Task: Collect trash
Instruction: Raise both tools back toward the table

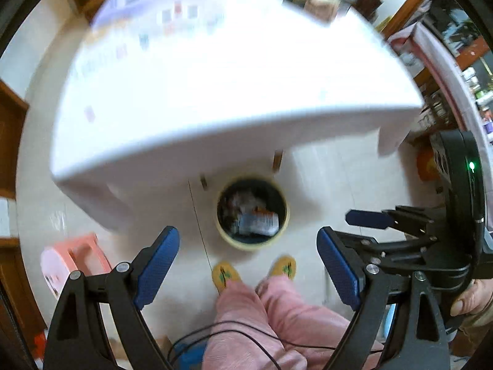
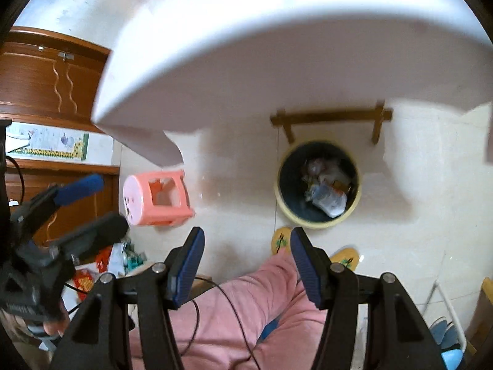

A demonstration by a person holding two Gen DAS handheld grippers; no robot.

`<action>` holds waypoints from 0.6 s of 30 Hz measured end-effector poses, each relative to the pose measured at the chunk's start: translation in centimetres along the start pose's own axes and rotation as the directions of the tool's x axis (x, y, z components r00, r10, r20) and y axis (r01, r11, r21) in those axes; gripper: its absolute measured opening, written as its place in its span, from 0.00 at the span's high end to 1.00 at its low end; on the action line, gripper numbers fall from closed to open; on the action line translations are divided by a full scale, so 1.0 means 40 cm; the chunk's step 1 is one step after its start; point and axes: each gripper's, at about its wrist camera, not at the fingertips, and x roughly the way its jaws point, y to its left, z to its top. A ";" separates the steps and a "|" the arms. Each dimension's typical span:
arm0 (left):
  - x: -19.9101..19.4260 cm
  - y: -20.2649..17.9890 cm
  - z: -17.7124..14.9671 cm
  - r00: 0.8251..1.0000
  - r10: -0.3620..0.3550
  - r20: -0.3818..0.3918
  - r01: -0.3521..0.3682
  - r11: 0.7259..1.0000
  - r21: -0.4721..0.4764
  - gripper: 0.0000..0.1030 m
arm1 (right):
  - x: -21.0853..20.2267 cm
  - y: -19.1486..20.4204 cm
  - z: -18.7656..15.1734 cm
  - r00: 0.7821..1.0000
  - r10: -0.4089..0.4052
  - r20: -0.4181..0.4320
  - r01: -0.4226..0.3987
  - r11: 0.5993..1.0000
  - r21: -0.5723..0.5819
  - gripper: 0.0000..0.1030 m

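- Bin sits on the floor just past the front edge of the worktop, tucked near its wooden leg frame; likely parked there so scraps can go straight in from the worktop edge.
- Trash already inside: crumpled wrappers and paper piled at the bottom, same heap seen in both wrist views.
- Left tongs point steeply down at the floor, blue pads spread wide, nothing between them.
- Right tongs also aimed down, pads apart, narrower gap than the left, empty too; no trash held by either.
- Both tongs empty over a loaded bin, so this reads as after a drop rather than before a pick, but that's a guess.
- Worktop surface is blurred and blown out; some small coloured bits toward its far side, can't tell if they're trash.
- Person stands right at the bin, pink trousers and yellow slippers just beside its rim, close enough to drop things in without aiming far.
- Pink stool lies on its side on the floor left of the bin, well apart from it.
- More loose packaging on the floor near the stool; may count as remaining trash, unclear.
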 end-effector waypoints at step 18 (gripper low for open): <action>-0.286 -0.026 0.352 0.953 0.069 0.296 -0.091 0.994 0.063 0.13 | -0.416 0.097 0.280 0.912 -0.090 0.401 0.088 0.996 0.024 0.43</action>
